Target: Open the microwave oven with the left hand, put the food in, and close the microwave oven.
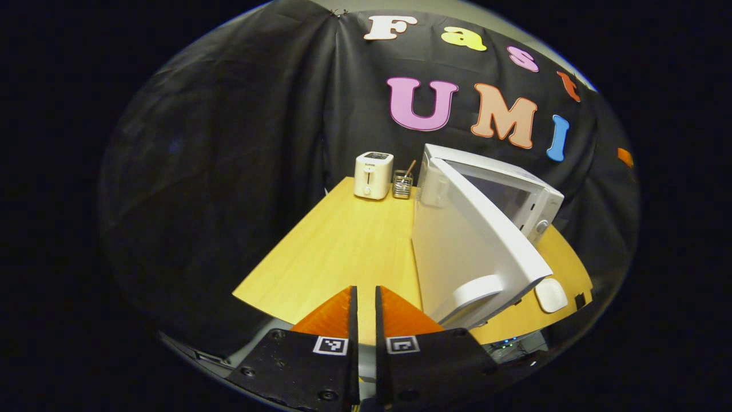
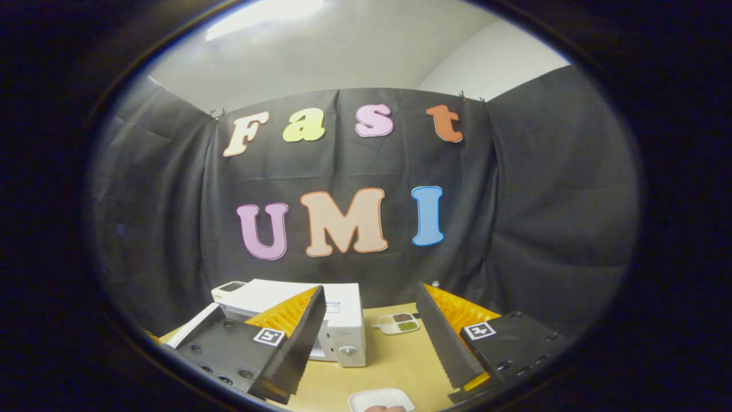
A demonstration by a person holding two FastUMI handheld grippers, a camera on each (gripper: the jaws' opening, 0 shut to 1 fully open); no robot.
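The white microwave [image 1: 514, 194] stands on the wooden table [image 1: 343, 246] with its door [image 1: 463, 240] swung wide open toward me; the door handle [image 1: 472, 289] is at its near edge. My left gripper [image 1: 366, 289] hovers over the table's front edge, just left of the door, its fingers close together with nothing between them. In the right gripper view the microwave [image 2: 343, 320] sits ahead and to the left, behind my wide-open right gripper [image 2: 370, 289]. A white plate [image 2: 382, 397] with a bit of food [image 2: 384, 408] lies below that gripper. A white dish [image 1: 551, 294] lies right of the door.
A white toaster [image 1: 373, 174] and a small utensil holder [image 1: 402, 184] stand at the table's far end, left of the microwave. A small divided dish [image 2: 398, 323] with dark and green fillings sits right of the microwave. Black cloth walls surround the table.
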